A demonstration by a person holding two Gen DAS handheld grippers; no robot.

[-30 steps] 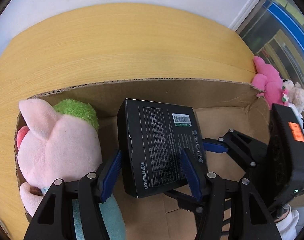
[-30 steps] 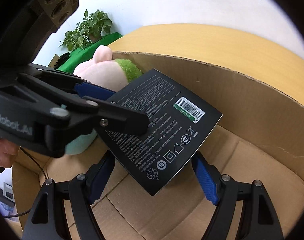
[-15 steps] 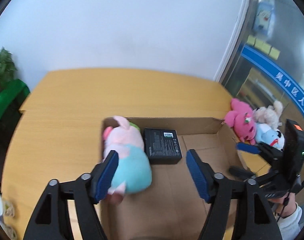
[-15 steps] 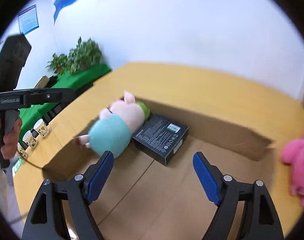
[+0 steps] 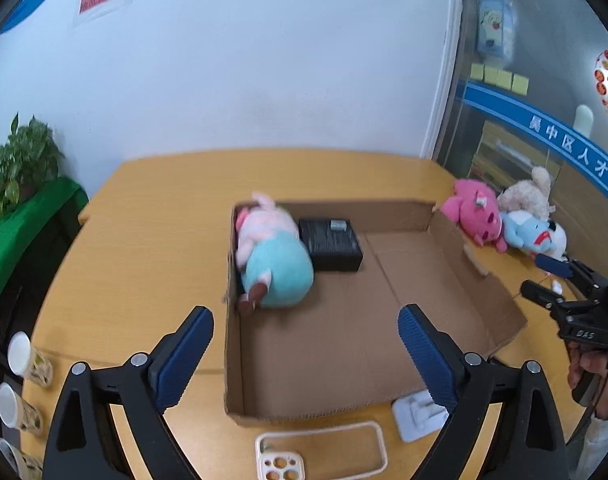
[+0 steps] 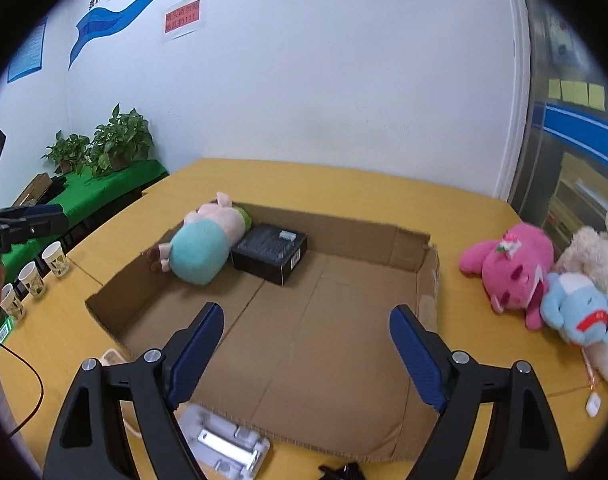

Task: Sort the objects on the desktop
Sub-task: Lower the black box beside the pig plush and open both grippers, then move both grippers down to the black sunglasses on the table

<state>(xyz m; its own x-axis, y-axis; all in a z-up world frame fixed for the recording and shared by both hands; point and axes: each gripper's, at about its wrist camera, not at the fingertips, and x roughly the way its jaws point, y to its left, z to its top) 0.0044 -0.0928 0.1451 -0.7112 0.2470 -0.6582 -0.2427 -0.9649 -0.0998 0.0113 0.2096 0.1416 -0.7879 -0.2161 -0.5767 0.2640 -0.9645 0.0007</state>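
**Black box lies in the carton beside the plush pig**

The black box (image 5: pixel 331 244) lies flat on the cardboard tray's (image 5: pixel 444 236) floor, centre of the left wrist frame, touching the plush pig (image 5: pixel 274 258) to its left. Left gripper (image 5: pixel 306 356), at the bottom of that frame, has jaws opening, with nothing between them. Right gripper (image 6: pixel 306 350), at the bottom of its own frame, is likewise opening and empty. Three plush toys (image 6: pixel 512 272) sit on the yellow table (image 5: pixel 152 216) at the right edge.

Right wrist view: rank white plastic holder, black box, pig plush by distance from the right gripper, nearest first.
From the right gripper, jaws opening, empty:
1. White plastic holder, on the table by the left finger.
2. Black box, inside the cardboard box, far end.
3. Pig plush, far-left corner, marginally beyond.
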